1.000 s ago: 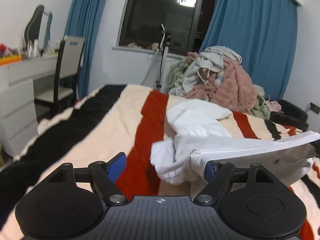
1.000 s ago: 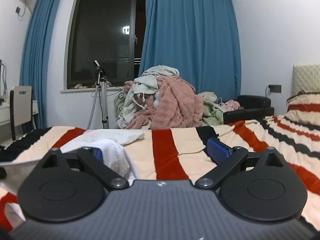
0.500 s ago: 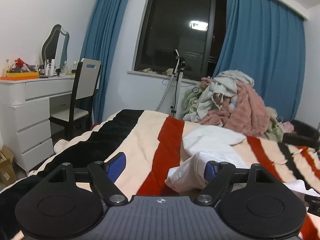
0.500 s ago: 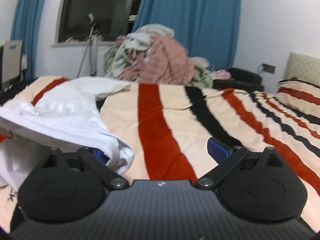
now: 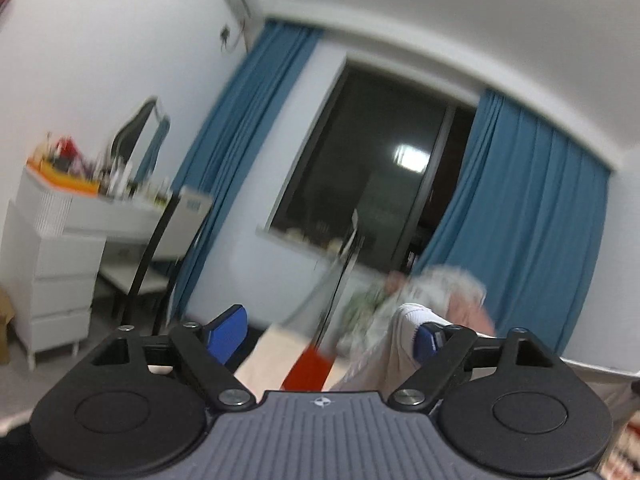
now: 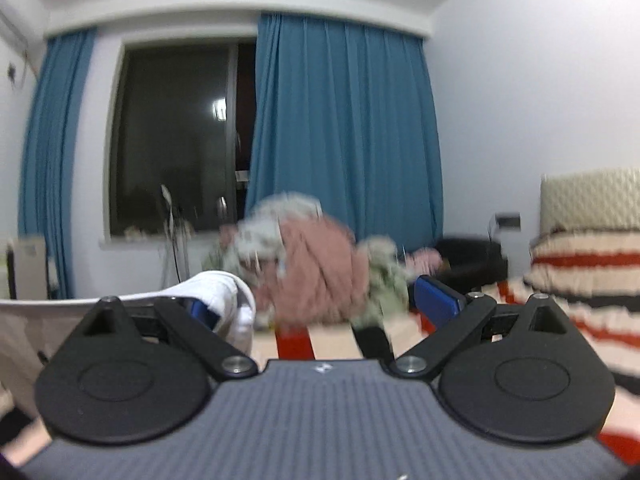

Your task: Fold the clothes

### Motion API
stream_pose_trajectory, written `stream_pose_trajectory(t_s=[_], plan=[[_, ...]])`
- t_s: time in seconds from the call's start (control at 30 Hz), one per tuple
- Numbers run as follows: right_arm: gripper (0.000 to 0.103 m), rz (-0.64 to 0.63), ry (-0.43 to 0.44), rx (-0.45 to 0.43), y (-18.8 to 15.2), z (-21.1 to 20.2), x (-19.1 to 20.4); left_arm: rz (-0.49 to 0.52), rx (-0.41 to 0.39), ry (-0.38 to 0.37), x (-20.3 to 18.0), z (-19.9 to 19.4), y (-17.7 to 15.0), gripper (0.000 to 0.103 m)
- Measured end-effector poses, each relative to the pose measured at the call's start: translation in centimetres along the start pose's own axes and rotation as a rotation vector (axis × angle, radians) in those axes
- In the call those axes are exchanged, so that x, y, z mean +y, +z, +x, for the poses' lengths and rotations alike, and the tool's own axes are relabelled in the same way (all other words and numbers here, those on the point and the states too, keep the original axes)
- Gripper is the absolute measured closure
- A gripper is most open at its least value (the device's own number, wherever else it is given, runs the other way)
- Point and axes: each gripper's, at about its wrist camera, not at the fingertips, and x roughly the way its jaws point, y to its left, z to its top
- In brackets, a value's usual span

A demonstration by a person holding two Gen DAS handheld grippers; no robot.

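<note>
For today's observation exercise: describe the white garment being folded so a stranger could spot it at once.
Start at the dark window between blue curtains, then drop to the heap of clothes beneath it. In front, draped over one finger of the right gripper, hangs the white garment: plain white, unlike the pink and greenish heap.
</note>
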Motion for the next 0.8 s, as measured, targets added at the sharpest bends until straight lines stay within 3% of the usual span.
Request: stream_pose_trajectory(t_s=[0.23,0.43,0.57,0.67,0.8], plan=[[0.004,0.025,0.037,-0.197,17.1,-3.0,-1.9,0.028,-0.244,-0.076,-7.6,-3.7,15.6,0.007],[0.004,0.015,0.064,-0.292,27.7,-3.5,-3.0,0.044,-0.308,-0.117,-13.1,-4.8,26.0,0.002],[0.004,-0.014,0.044,-0.288,30.9,-0.6,-3.0,0.077,-0.304,-0.137,-16.0,-2.9,28.8,0.000],[0.004,-0.012,0.050,-0.234,30.7,3.4,-3.0,0.100,-0.243,-0.151,-17.5,1.2,28.2,0.000],[0.004,-0.056,0.041,-0.120,26.8,10.7,-2.1,0.147,-0.131,-0.124,-17.9,9.3,22.7,0.000]])
